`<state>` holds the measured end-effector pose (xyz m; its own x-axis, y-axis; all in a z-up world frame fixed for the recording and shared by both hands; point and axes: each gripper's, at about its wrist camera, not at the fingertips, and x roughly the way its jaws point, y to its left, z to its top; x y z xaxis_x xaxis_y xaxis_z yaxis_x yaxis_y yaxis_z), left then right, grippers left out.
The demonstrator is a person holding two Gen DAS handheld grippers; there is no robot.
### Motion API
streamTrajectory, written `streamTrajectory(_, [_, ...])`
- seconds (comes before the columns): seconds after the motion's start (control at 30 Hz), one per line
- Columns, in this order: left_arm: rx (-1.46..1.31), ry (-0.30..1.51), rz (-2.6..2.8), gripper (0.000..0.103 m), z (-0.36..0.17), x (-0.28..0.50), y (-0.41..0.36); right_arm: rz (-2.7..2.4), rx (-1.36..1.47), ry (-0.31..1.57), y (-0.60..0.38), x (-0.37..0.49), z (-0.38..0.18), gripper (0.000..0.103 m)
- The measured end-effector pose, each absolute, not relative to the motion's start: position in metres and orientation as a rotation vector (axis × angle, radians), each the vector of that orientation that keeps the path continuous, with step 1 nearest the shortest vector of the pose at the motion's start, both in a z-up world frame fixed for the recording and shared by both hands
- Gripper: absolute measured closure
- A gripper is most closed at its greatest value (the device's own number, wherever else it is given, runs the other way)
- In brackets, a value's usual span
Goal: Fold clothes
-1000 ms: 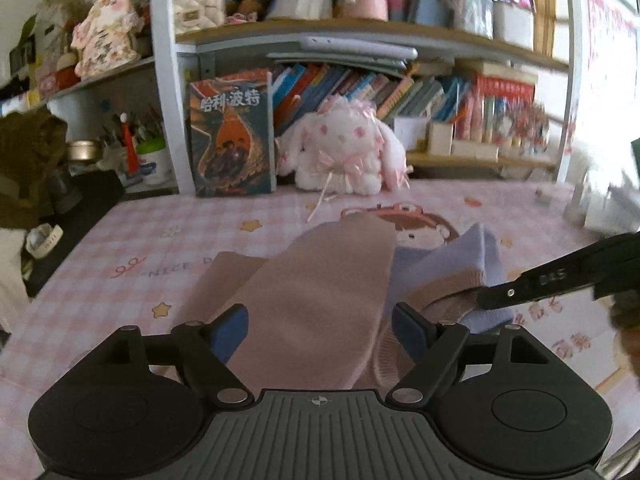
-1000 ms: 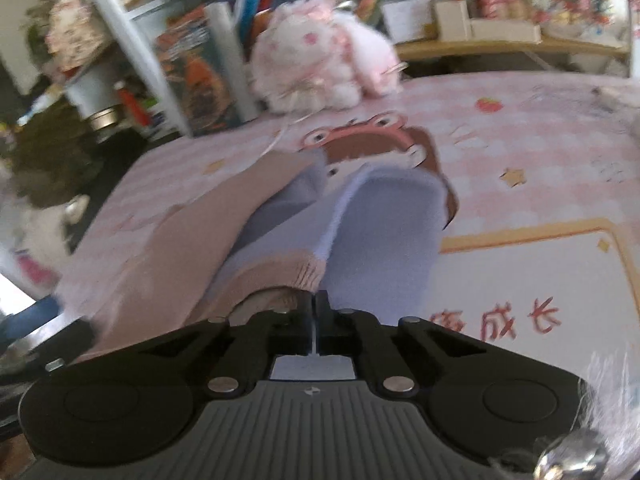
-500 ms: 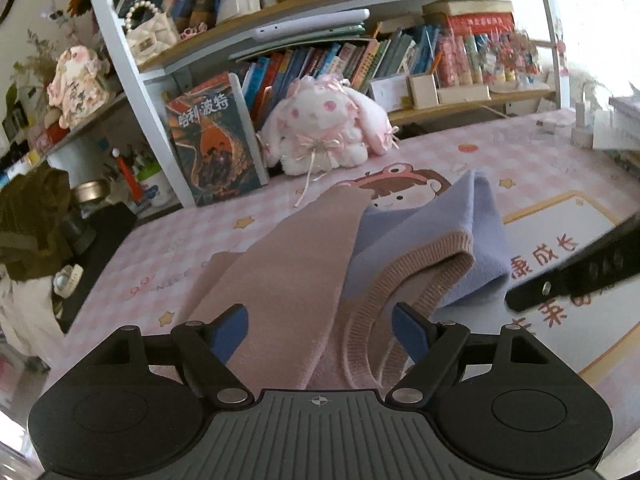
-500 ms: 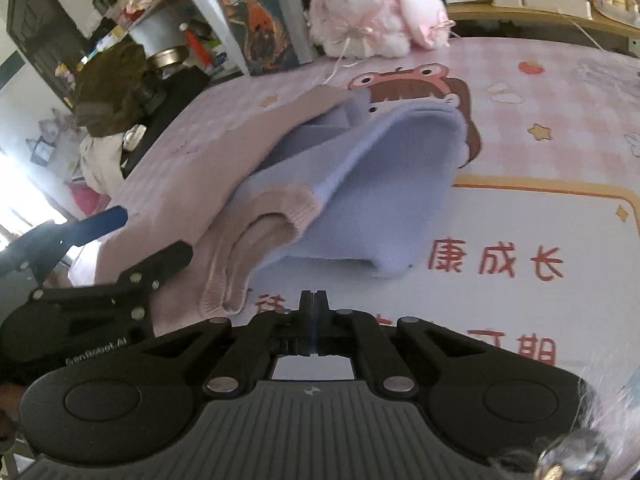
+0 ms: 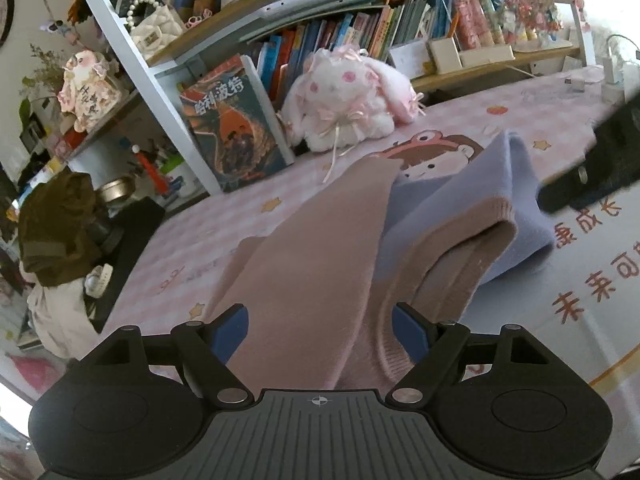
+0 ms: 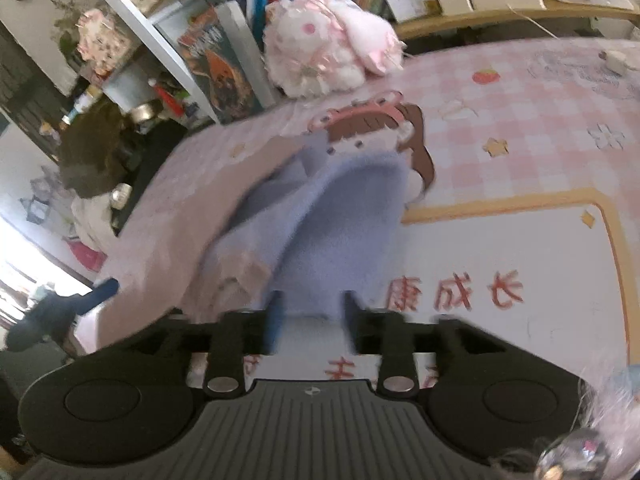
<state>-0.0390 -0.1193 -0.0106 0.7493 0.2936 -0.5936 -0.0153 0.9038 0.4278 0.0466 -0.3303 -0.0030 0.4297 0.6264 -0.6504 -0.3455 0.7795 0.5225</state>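
One sweater (image 5: 320, 264) lies on one table mat (image 5: 580, 272), pink at the left and lavender at the right. Far behind it sits one plush rabbit (image 5: 348, 104), and left of that one large book (image 5: 232, 136) stands cover-out. One white handbag (image 5: 154, 32) is on the upper left shelf. Two grippers show: the left gripper (image 5: 320, 330) and the right gripper (image 6: 312, 320).

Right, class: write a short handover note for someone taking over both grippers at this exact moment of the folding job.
Left gripper: open, fingers either side of the pink sweater, gripping nothing.
Right gripper: open, at the near edge of the lilac part; view blurred.
Sweater lies on the pink checked table cover, sleeve folded across, ribbed hem doubled over.
Left: finish the folds and flatten; I cannot tell how many remain.
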Motion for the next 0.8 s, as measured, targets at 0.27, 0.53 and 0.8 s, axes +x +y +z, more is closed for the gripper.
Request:
streamTrajectory(0.27, [0.426,0.754,0.229,0.022,-0.014,-0.048,-0.096,0.697,0.34,0.964,-0.302,0.063,-0.002,0.063])
streamTrajectory(0.53, [0.397,0.712,0.227,0.021,0.004,-0.055,-0.084,0.702,0.33,1.0,-0.274,0.079,-0.014,0.068])
streamTrajectory(0.8, [0.342,0.711,0.283,0.021,0.013,-0.054,-0.064,0.65,0.199,0.904,-0.268,0.082,-0.008,0.096])
